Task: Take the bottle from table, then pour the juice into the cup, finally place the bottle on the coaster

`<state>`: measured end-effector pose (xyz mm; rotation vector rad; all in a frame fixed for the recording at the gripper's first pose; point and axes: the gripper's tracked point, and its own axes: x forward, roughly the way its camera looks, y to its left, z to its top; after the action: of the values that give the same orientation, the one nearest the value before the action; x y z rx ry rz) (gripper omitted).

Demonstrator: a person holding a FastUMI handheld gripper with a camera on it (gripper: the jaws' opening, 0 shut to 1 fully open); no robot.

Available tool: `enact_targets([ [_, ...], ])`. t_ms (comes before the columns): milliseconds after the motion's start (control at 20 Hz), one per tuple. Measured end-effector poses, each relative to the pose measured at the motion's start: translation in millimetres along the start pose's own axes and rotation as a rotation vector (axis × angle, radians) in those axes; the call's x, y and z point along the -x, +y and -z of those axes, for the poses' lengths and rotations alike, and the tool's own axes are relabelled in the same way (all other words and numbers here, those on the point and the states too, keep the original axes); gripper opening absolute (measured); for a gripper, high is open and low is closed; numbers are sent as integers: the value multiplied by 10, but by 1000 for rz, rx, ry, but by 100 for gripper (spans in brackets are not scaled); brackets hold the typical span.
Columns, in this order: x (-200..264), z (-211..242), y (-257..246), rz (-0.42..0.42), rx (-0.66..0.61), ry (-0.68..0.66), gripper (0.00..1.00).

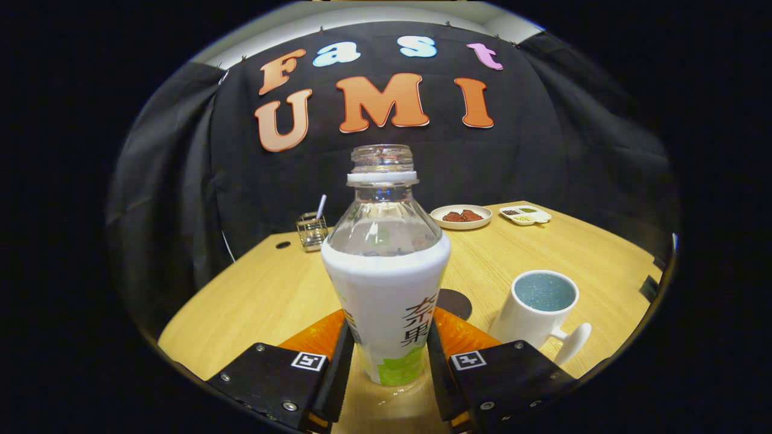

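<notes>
Gripper (389,355) fingers clamping uncapped bottle (386,265), beside blue-lined cup (538,313).

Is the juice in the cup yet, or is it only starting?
Only starting, it seems. The hand-held gripper has its fingers pressed on both sides of the uncapped bottle, which stands upright on the table. I cannot tell whether the cup holds juice. Pouring looks still to do, then standing the bottle on the coaster behind it.

Even overhead light brightens the table (253,295); the booth wall stays dim; highlights glint on the bottle (386,265) (its clear shoulder mostly); fisheye bending curves the table edges; focus is sharp centrally, softer outward.
</notes>
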<state>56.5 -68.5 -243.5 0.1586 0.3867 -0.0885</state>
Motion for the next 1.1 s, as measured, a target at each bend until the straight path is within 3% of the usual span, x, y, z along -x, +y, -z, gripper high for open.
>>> enact_targets([
  [250,43,-311,137,-77,-277,-54,61],
  [600,-42,-559,233,-131,-520,-77,60],
  [800,-31,-653,247,-167,-736,-86,60],
  [1100,-78,-609,104,-148,-980,-66,60],
])
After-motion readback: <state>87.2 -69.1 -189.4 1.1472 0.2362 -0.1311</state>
